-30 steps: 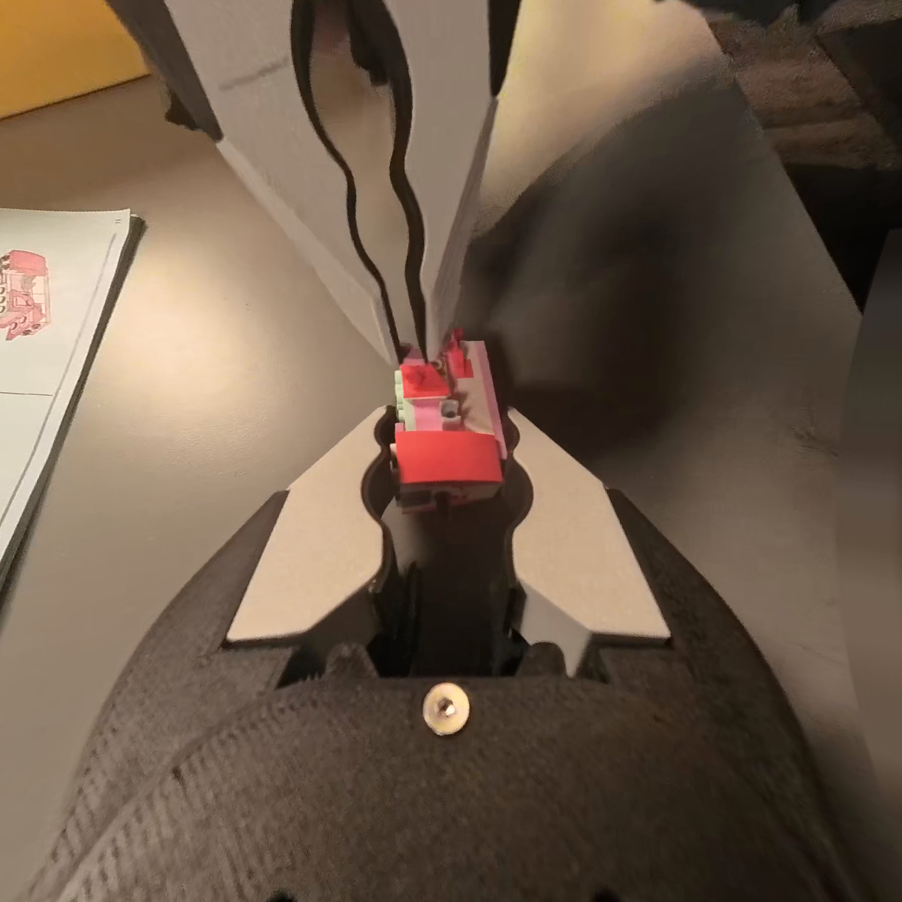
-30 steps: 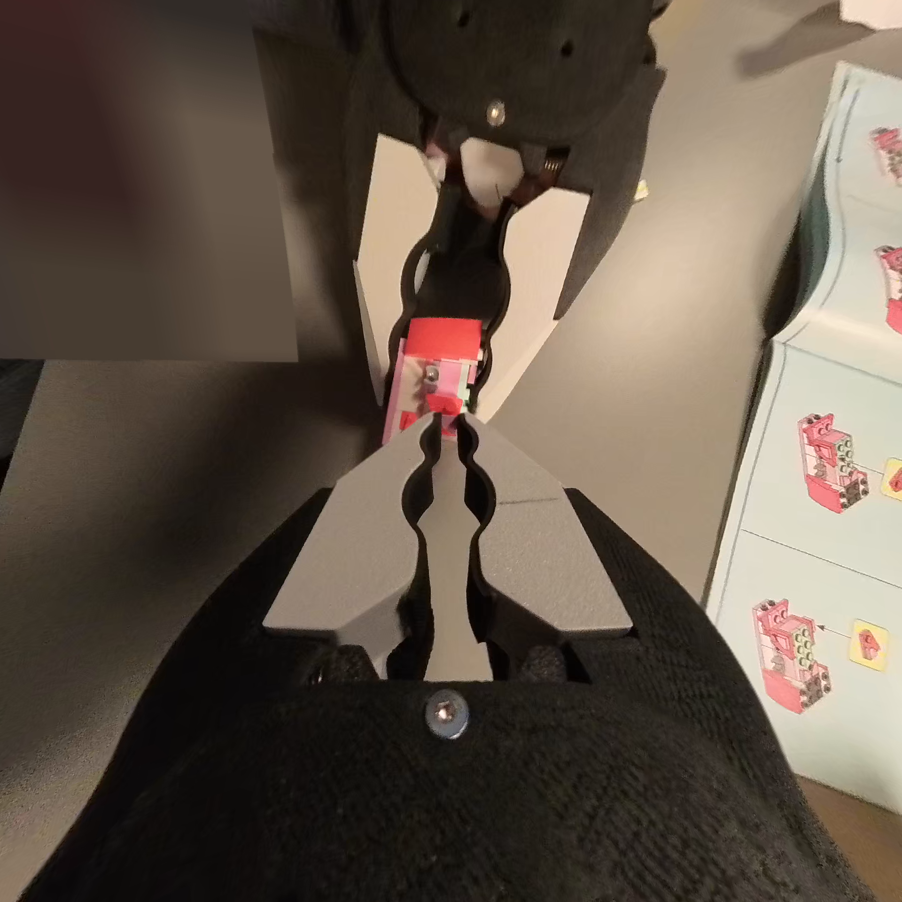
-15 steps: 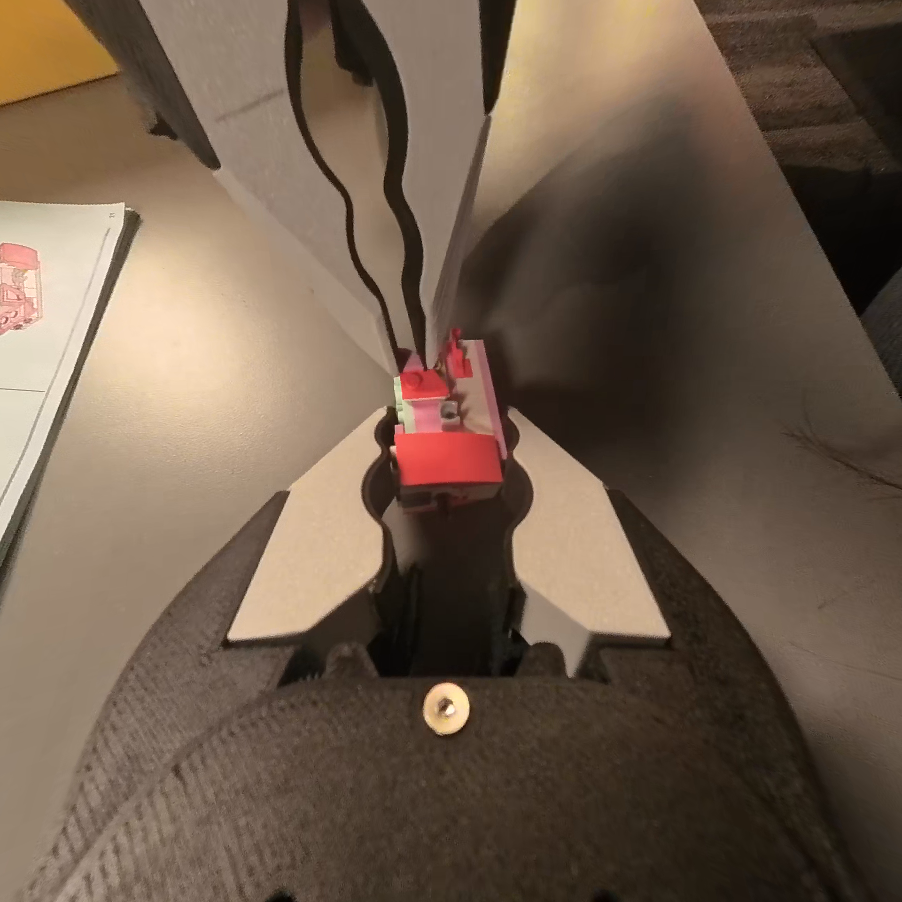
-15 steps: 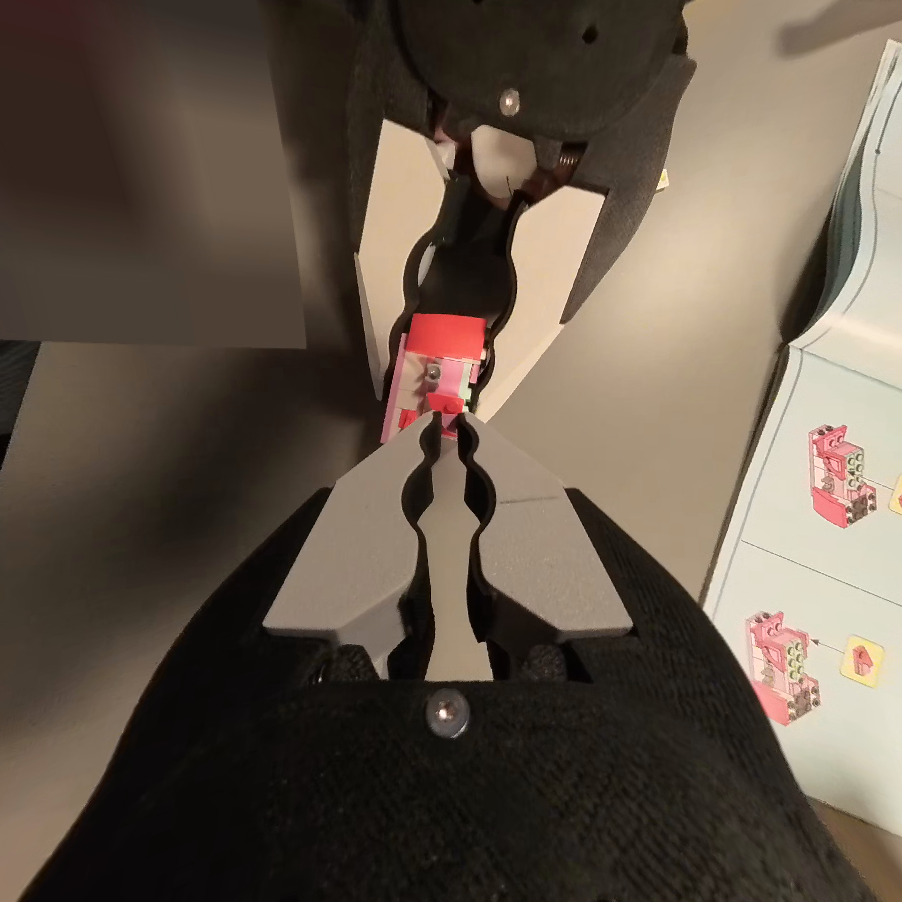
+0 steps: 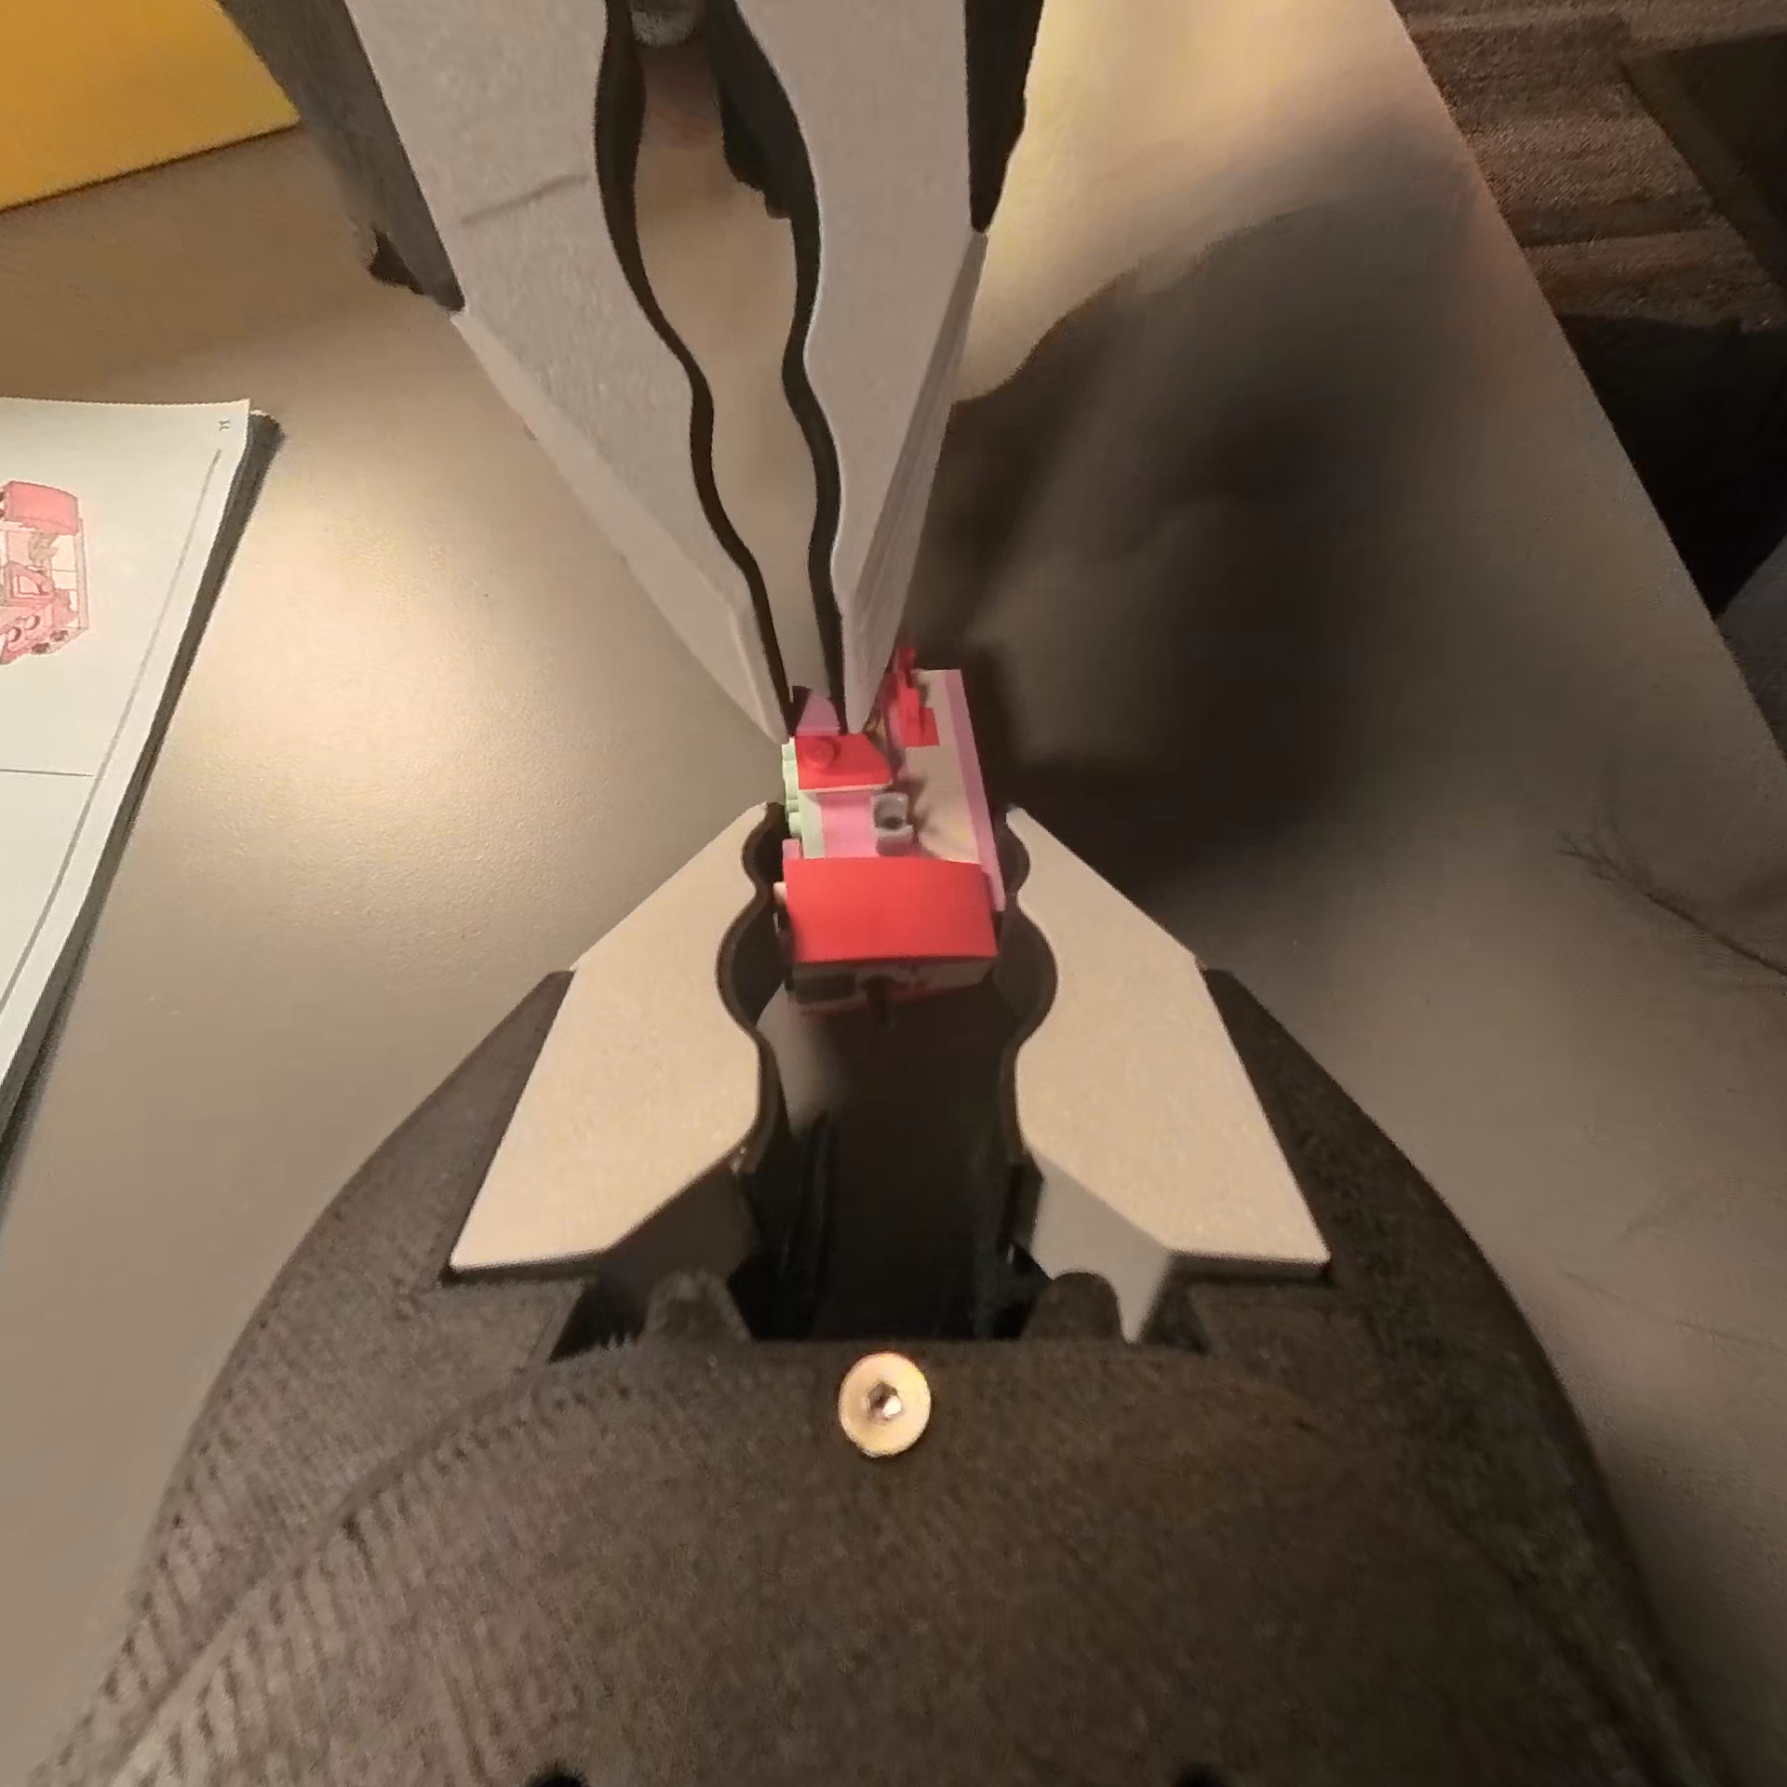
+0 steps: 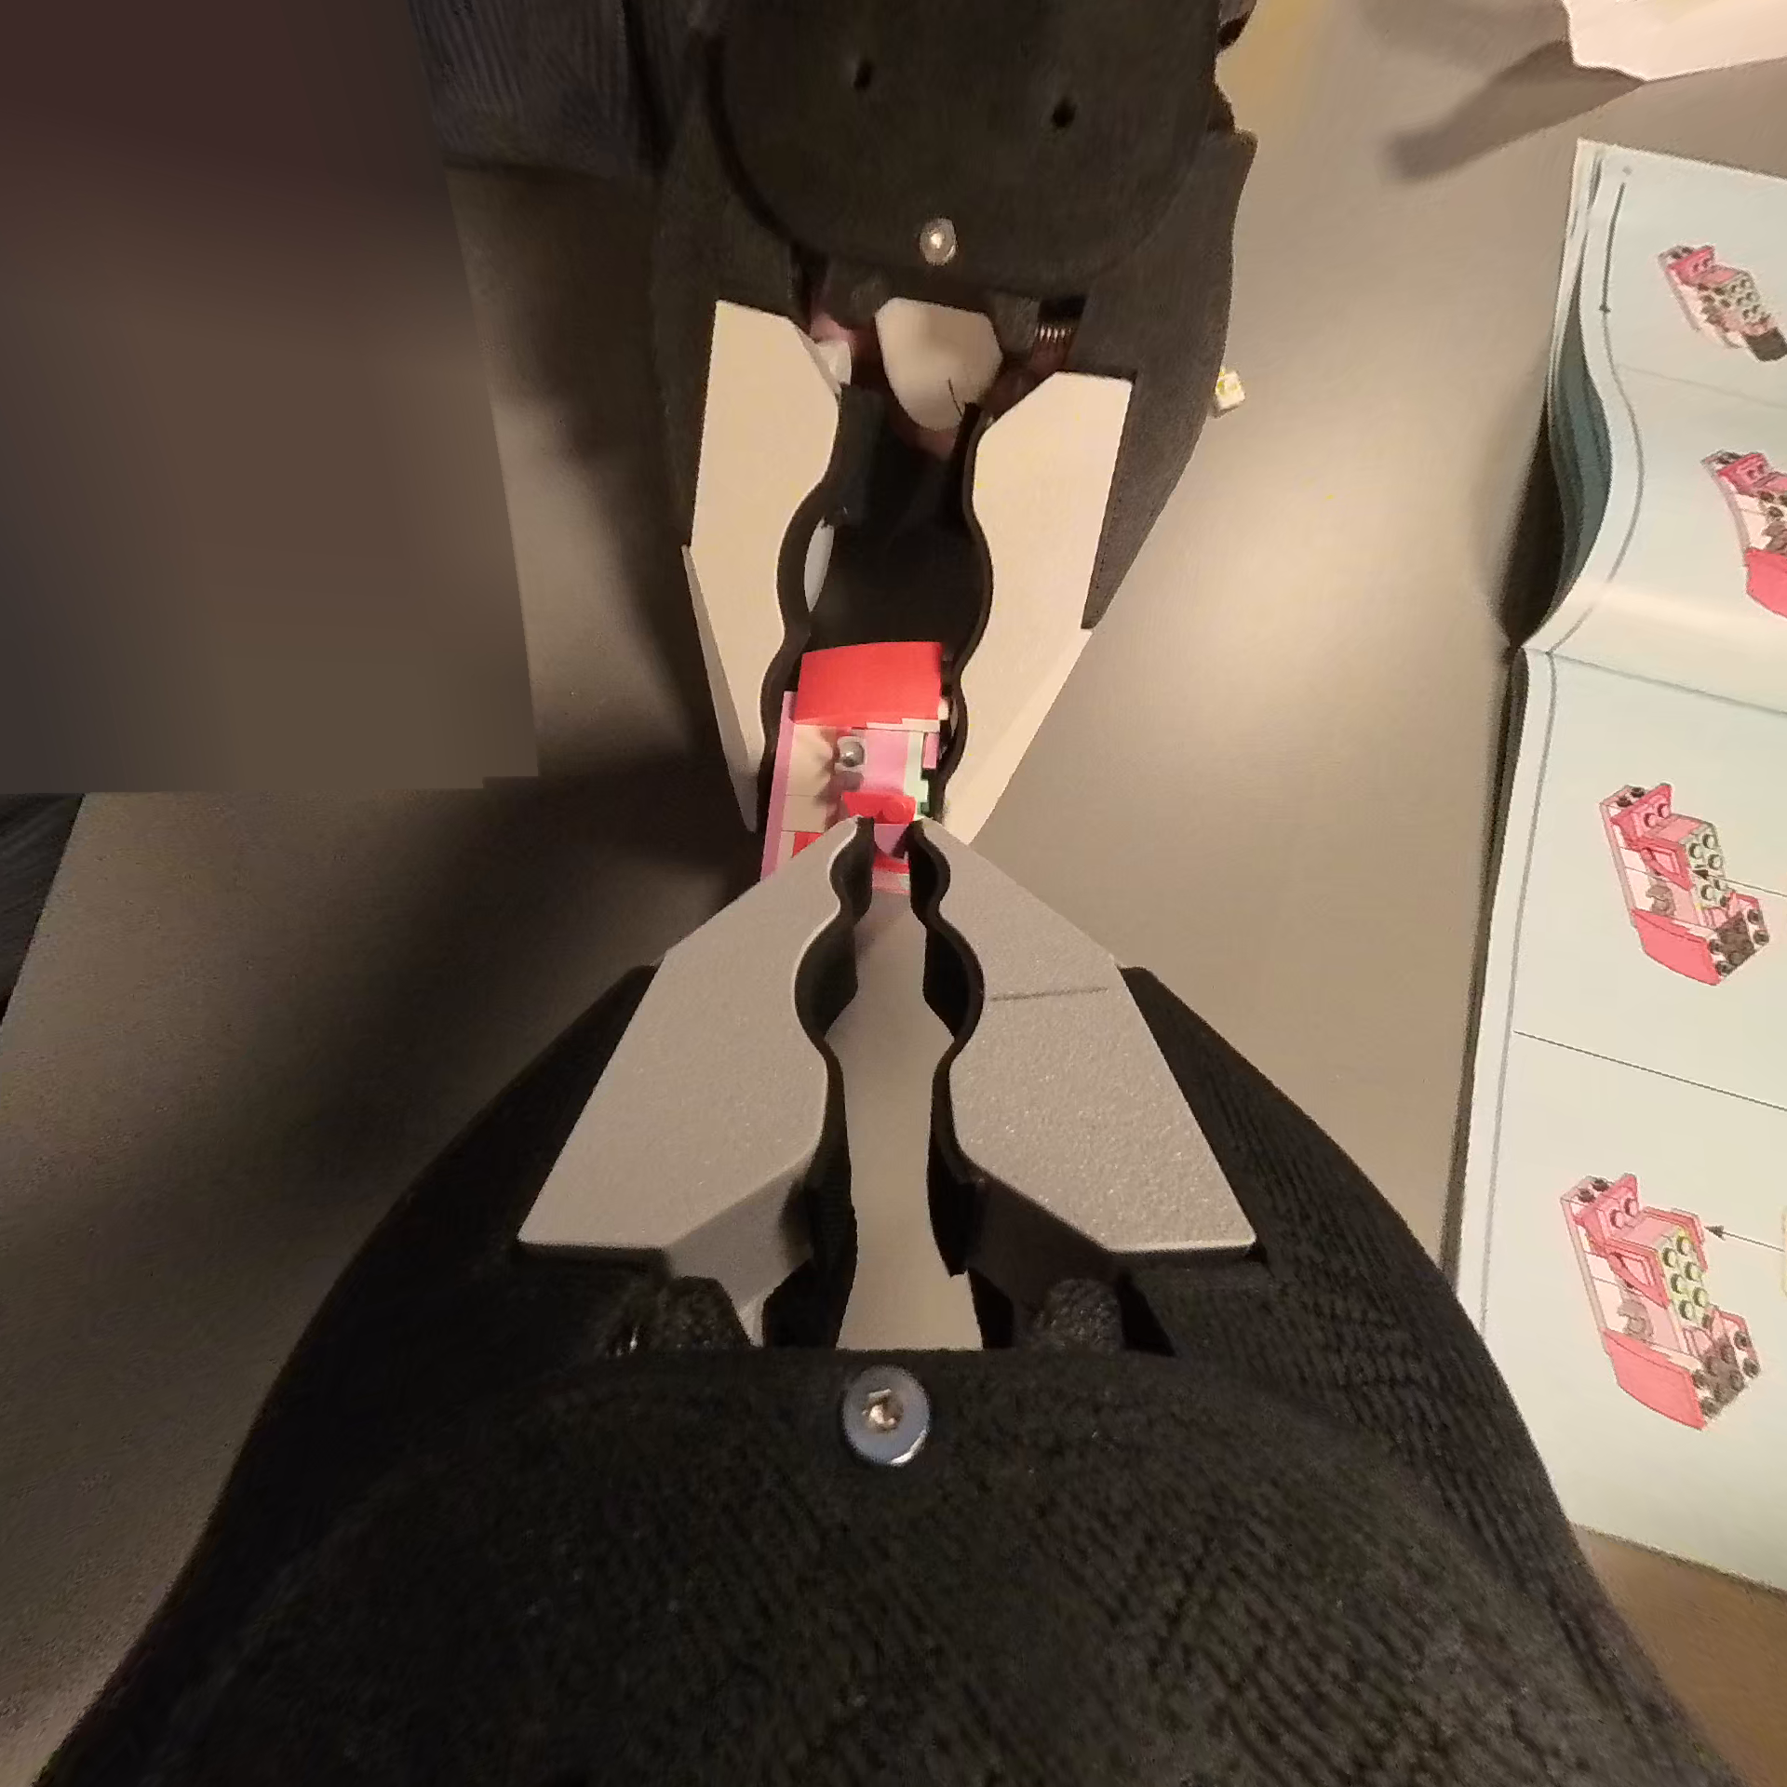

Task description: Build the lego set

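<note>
- While both grippers meet over the grey table (image 5: 290,677), the largest thing beside them is the instruction booklet (image 6: 1644,967) — at 3 o'clock in the right wrist view, where several printed build steps show; the left wrist view catches only its corner at 9 o'clock.
- Left gripper (image 5: 890,870): jaws spread around the red end of the pink and red brick model (image 5: 885,851), which sits lodged between the dark pads. The pads appear to press its sides. If that hold is light, I judge the model could pivot or slide out under a push from the other side.
- Right gripper (image 6: 885,832): jaws nearly closed, tips pinching a small pink piece (image 6: 888,851) at the model's far end, just behind a small red stud plate (image 6: 875,807). The bite is narrow — a twist could pop the piece free or crack a joint in the model.
- View differences: the left wrist view shows the model's top, with a grey stud piece (image 5: 892,817), a green edge at 9 o'clock and a yellow surface (image 5: 97,77) at 11 o'clock. The right wrist view alone shows the left gripper's body head-on, a white paper corner (image 6: 1692,29) at 1 o'clock and a tiny loose pale piece (image 6: 1230,392) on the table.
</note>
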`<state>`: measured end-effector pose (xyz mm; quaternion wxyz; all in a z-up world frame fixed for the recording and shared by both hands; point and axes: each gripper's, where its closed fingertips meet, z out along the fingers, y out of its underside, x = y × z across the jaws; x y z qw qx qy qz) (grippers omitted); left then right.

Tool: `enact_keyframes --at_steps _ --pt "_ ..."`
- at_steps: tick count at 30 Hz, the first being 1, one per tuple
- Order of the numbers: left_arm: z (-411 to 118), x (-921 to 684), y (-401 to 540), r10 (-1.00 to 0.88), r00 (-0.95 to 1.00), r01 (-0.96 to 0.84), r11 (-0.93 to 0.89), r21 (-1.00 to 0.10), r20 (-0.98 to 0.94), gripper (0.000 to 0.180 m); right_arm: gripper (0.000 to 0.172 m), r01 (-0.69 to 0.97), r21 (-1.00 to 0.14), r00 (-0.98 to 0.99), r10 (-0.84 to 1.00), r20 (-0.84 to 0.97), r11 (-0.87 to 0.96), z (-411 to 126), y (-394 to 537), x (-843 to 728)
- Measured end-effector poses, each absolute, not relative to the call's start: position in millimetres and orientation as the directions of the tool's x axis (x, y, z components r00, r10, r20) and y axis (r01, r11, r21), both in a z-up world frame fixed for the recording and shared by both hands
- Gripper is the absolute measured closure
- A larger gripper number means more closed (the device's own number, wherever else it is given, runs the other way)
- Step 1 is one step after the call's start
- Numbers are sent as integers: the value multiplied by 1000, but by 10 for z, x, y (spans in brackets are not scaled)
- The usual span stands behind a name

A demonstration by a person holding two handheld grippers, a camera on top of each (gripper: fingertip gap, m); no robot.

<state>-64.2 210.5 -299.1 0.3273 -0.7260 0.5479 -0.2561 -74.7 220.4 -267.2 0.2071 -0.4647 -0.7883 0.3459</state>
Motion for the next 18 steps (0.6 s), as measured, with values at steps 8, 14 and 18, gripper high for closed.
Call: enact_keyframes --at_steps 8,14,18 --pt "-2993 -642 2107 -963 269 -629 -185 -756 12 139 165 574 -767 -466 885 -18 287 -2667 2210 -760" --pt "-2993 -642 2106 -963 268 -629 -184 -755 11 138 163 585 -766 -463 885 -46 266 -2672 2218 -753" --pt "-2992 -642 2106 -963 268 -629 -184 -755 12 138 161 590 -764 -458 888 -50 262 -2673 2227 -752"
